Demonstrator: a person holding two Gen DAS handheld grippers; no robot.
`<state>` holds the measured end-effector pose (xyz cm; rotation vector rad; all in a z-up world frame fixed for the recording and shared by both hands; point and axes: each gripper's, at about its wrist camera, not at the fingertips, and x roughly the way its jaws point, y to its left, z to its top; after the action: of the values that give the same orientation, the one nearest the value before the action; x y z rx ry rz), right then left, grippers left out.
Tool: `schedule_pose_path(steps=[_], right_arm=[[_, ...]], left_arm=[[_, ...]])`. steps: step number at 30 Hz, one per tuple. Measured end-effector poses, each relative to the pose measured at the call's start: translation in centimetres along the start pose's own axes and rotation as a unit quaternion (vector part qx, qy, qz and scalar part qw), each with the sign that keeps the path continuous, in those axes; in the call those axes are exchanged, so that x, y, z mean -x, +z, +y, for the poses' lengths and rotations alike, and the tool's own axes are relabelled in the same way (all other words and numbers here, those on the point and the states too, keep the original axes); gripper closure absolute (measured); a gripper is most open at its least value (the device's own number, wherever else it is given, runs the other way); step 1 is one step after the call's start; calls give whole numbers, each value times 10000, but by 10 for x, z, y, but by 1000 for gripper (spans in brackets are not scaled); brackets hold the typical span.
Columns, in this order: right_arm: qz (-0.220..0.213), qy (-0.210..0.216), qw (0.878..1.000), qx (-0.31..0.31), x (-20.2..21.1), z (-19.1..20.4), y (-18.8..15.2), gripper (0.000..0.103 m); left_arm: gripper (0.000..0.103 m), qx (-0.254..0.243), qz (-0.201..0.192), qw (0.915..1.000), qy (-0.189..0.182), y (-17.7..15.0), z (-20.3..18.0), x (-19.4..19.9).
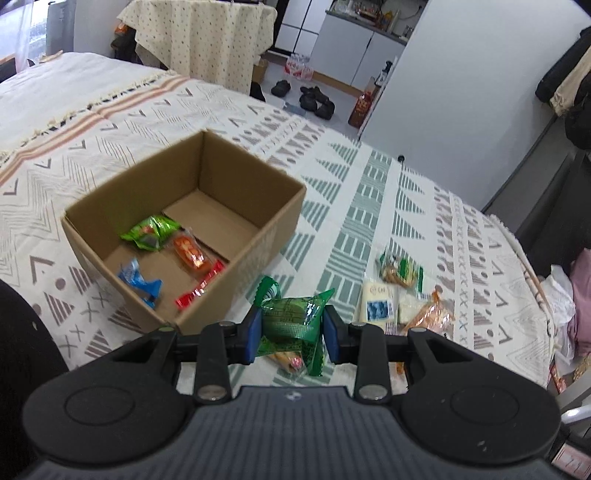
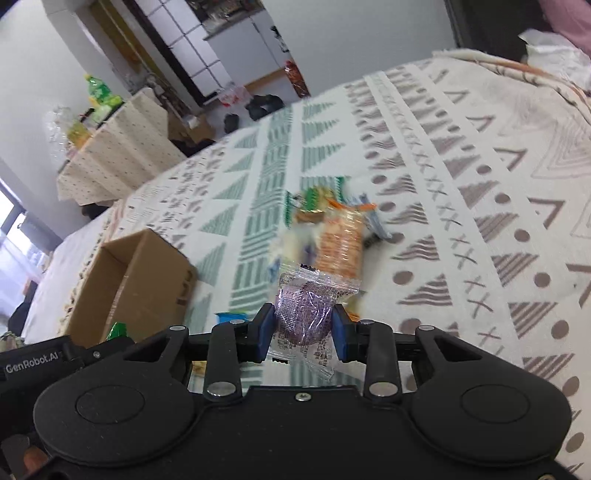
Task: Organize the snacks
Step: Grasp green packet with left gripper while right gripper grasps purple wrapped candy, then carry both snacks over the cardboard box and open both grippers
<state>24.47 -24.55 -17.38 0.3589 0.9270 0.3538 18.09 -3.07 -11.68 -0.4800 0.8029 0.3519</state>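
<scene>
My left gripper (image 1: 292,329) is shut on a green snack packet (image 1: 293,317), held above the patterned cloth just right of an open cardboard box (image 1: 258,240). In the box lie a green packet (image 1: 149,232), an orange one (image 1: 190,253), a blue one (image 1: 142,282) and a red one (image 1: 201,288). My right gripper (image 2: 303,328) is shut on a clear packet with a purple snack (image 2: 306,314), lifted off the cloth. Behind it lies a blurred pile of snacks (image 2: 336,236); the same pile (image 1: 402,291) shows in the left wrist view. The box (image 2: 129,280) stands at the left of the right wrist view.
A bed with a patterned cloth (image 1: 369,192) carries everything. Beyond its far edge are shoes (image 1: 314,98) on the floor, white cabinets (image 1: 351,48) and a draped table (image 1: 199,33). The left gripper's body (image 2: 44,360) shows at the left of the right wrist view.
</scene>
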Motion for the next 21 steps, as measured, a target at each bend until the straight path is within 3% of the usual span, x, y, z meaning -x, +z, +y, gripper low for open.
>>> schedule_pose_path(steps=[9,21], right_arm=[[-256,404,9983,328,8,37,2,71],[-469,799,9946,471,8,76,5,71]], left_arm=[[69,110,-327,9994,100,21,19,21],[69,406,-447,9978,287,38,53,25]])
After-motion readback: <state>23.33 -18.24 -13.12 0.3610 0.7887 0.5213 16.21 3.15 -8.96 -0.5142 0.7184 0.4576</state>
